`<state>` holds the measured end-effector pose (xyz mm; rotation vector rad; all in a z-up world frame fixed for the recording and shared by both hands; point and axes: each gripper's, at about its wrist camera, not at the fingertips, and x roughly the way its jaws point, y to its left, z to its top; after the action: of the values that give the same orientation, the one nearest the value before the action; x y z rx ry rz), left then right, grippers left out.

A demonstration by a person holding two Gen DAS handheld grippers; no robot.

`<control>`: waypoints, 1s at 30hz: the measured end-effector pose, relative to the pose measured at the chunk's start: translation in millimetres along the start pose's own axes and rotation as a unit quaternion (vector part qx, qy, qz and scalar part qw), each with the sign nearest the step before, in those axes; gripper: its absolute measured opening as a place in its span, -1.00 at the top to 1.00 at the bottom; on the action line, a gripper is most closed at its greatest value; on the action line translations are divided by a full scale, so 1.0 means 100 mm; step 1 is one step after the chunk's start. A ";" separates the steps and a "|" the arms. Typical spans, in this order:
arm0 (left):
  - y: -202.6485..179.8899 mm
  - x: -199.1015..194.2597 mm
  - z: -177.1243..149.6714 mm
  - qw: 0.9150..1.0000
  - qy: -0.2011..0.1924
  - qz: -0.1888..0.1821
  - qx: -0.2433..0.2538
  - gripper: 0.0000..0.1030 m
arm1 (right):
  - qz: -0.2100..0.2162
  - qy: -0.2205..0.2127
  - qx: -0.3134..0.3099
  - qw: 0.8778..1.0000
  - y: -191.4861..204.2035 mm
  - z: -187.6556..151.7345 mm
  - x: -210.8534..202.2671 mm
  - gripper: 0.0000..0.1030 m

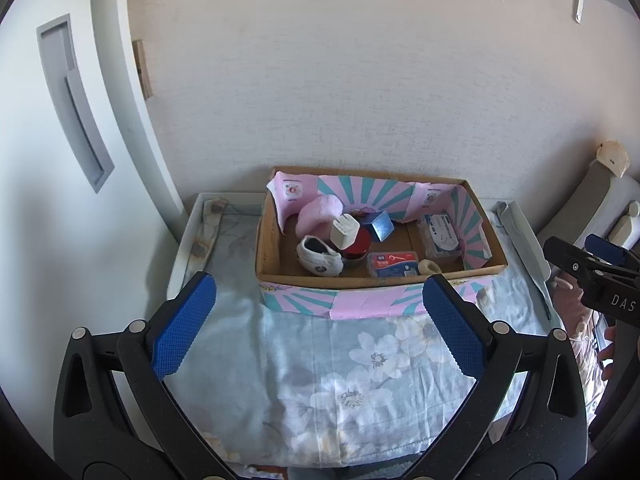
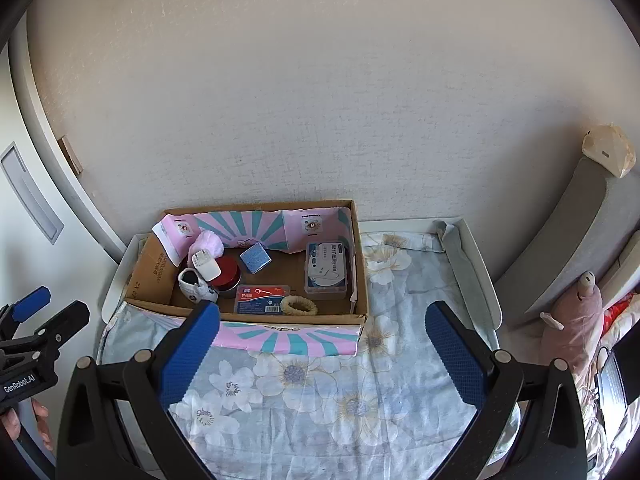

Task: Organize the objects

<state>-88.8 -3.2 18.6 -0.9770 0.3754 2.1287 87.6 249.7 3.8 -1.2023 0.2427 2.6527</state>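
Note:
A cardboard box [image 1: 268,258] [image 2: 362,264] with pink and teal paper lining stands on the floral-sheeted cot against the wall. Inside lie a pink plush [image 1: 318,210], a white charger [image 1: 343,232], a red round tin [image 2: 227,274], a blue cube [image 2: 255,258], a small white shoe [image 1: 318,258], a blue floss box [image 2: 262,299], a clear box with a white device [image 2: 326,270] and a beige hair tie [image 2: 298,306]. My left gripper [image 1: 318,324] is open and empty, in front of the box. My right gripper [image 2: 322,350] is open and empty, in front of the box.
The cot has white side rails [image 2: 478,276] and a floral sheet [image 2: 320,396]. A white cabinet door [image 1: 60,200] stands at the left. A grey bed headboard [image 2: 568,232] and a pink plush toy [image 2: 580,320] are at the right.

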 end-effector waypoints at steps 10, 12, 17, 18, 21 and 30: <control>-0.01 -0.01 -0.01 1.000 -0.001 0.000 0.001 -1.00 | -0.001 -0.002 0.001 1.000 0.00 0.00 -0.02 -0.99; 0.00 -0.01 -0.01 1.000 -0.001 -0.001 0.001 -1.00 | -0.001 -0.003 0.000 1.000 0.01 0.00 -0.02 -0.99; 0.01 0.00 -0.03 1.000 0.002 -0.005 -0.006 -1.00 | -0.001 -0.003 -0.002 1.000 0.01 0.00 -0.03 -0.99; 0.01 0.00 -0.04 1.000 0.002 -0.005 -0.006 -1.00 | -0.001 -0.003 -0.001 1.000 0.01 0.00 -0.03 -0.99; 0.00 -0.01 -0.05 1.000 0.003 -0.001 -0.008 -1.00 | -0.002 -0.003 0.000 1.000 0.02 0.00 -0.03 -0.99; -0.01 -0.07 -0.06 1.000 -0.011 0.015 -0.007 -1.00 | 0.002 -0.008 0.000 1.000 0.01 0.02 -0.07 -0.99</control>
<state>-82.3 -9.5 20.0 -0.9610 0.3656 2.1701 90.8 248.2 10.6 -1.1821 0.2428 2.6646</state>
